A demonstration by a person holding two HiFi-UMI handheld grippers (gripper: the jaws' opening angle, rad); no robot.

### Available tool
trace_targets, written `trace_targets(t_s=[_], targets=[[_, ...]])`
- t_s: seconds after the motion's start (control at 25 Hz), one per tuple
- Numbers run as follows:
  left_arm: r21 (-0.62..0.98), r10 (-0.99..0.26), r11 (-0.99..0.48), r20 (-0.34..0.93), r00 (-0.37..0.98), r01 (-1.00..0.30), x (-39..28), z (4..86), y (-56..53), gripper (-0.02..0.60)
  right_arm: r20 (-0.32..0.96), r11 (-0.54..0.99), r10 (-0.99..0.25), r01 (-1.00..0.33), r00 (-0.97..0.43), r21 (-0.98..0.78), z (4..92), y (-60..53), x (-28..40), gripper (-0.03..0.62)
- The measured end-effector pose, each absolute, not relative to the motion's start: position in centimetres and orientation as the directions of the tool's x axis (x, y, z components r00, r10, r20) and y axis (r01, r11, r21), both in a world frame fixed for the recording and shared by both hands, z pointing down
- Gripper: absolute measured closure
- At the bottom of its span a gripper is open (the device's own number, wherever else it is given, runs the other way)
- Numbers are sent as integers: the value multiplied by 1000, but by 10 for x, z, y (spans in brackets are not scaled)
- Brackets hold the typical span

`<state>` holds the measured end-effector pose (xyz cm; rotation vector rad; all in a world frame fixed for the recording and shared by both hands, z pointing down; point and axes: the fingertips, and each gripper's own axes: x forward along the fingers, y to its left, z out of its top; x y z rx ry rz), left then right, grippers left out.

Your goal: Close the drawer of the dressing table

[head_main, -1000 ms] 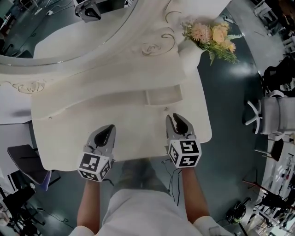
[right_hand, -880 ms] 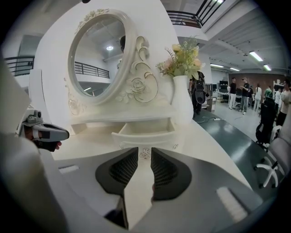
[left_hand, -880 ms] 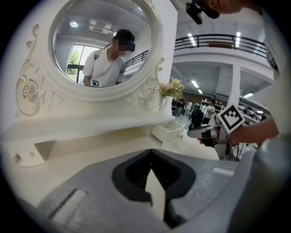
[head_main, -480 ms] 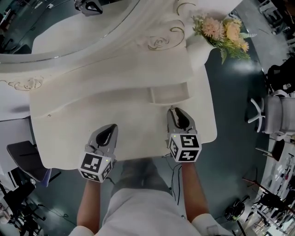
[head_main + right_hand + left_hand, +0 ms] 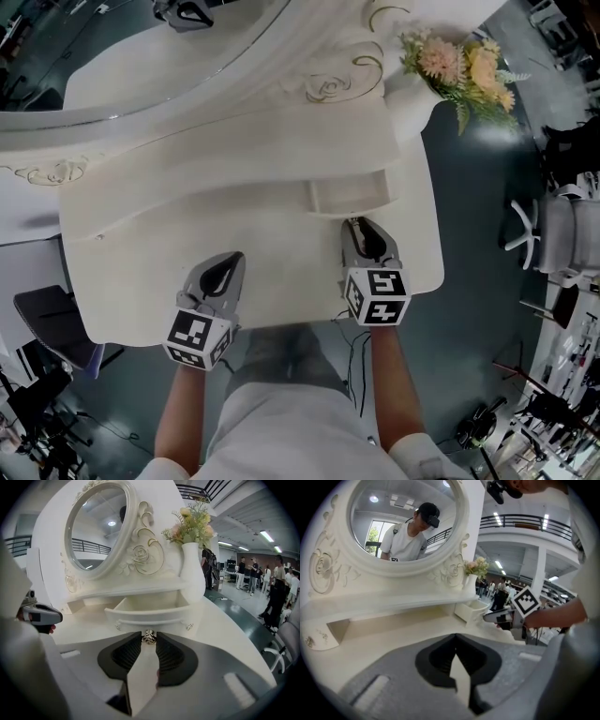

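Cream tabletop filled most of my head view: the dressing table [image 5: 234, 244] with its oval mirror [image 5: 98, 531] behind, and a white vase [image 5: 193, 571] of flowers [image 5: 464, 70] on the right end of the shelf. The small drawer [image 5: 150, 613] stood pulled out from under that shelf, empty as far as I could see, and just below the vase.

My right gripper [image 5: 364, 232] was squared up to the drawer front. Its jaws were drawn in narrowly, and the drawer knob [image 5: 149, 637] looked pinched between their tips. My left gripper [image 5: 225, 272] was over the tabletop near the front edge, well apart from the drawer, with its jaws shut together on nothing.

I judged that the closing push had yet to come, and several things could have spoiled it. A push angled off the drawer's line could have skewed the drawer in its opening and jammed it half shut. A light hold on so small a knob could have let the tips slide off and knock the painted front. Too hard a shove might have jolted the shelf and rocked the tall, narrow vase above.
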<state>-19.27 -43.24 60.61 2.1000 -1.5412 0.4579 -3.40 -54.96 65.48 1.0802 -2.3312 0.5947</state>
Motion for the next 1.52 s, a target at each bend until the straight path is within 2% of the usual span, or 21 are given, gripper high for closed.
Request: trace_targets(t_s=[1.52], targets=[[183,-763,-250,568,310,-951,-203,613,-442,583,562,589,-594,-787,-575,-184,657,-611,-66,505]])
